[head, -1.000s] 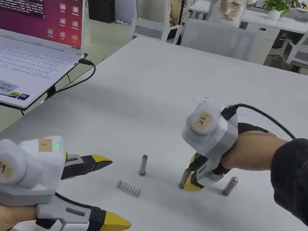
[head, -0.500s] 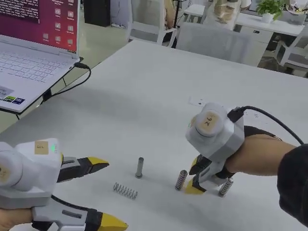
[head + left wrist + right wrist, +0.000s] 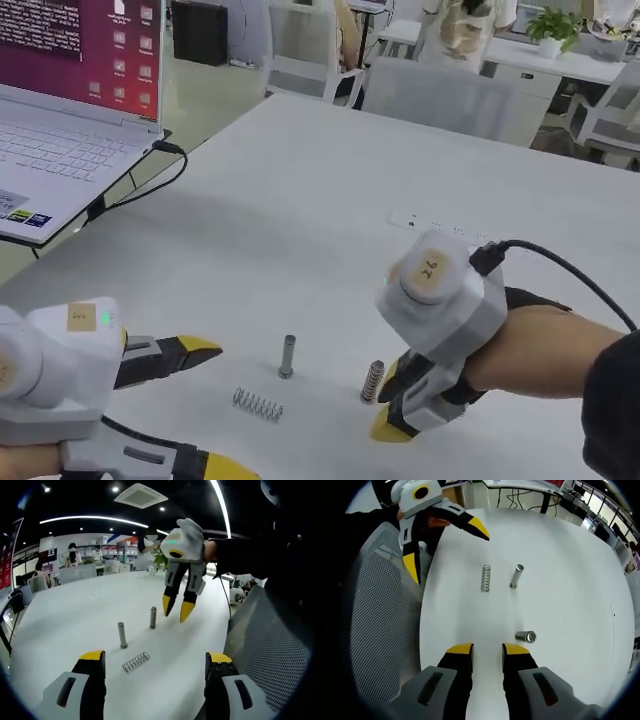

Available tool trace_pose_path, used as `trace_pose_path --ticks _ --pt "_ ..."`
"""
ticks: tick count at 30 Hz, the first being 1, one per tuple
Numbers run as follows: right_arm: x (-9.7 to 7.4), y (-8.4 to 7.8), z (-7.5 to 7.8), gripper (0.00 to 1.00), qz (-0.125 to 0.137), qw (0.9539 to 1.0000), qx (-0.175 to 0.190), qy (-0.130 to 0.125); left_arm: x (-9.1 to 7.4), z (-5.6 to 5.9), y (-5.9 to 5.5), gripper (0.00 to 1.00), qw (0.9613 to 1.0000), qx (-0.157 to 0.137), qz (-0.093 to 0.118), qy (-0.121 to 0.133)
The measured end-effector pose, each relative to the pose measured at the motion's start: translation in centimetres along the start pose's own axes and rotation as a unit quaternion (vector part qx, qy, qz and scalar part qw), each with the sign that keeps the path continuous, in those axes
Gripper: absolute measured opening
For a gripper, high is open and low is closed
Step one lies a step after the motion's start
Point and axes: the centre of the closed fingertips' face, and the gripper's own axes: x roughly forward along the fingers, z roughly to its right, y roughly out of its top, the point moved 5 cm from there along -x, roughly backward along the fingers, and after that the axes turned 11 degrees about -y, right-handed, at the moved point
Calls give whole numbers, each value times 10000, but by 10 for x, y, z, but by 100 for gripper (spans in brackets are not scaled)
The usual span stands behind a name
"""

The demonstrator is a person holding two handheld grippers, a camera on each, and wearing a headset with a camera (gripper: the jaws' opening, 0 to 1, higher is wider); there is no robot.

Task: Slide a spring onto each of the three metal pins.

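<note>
Right gripper [image 3: 392, 400] is tilted down at the table [image 3: 300, 200], jaws narrow with a small gap and nothing held. The pin with a spring on it [image 3: 372, 381] stands upright just beside its tips; in the right gripper view it sits just ahead of the jaws, off to the right [image 3: 525, 636], not between them. Left gripper [image 3: 212, 408] is low at the near edge, jaws wide apart and empty. Loose spring [image 3: 257, 404] lies flat on the table near the bare pin [image 3: 287, 357], apart from it. In the left gripper view the spring [image 3: 135, 662] lies ahead, roughly between the two jaws and not touched, with the bare pin [image 3: 121, 635] upright just beyond. Laptop [image 3: 60, 150] is far left.
</note>
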Motion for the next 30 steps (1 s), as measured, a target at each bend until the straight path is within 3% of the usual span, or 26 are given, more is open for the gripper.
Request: trace_pose_path --ticks 11,30 --pt "3 29 -15 20 271 9992 -299 56 -4 4 0 77 10000 16 2 50" --pt "50 66 -13 14 454 9988 -167 -102 -7 3 -6 75 10000 -43 -18 84"
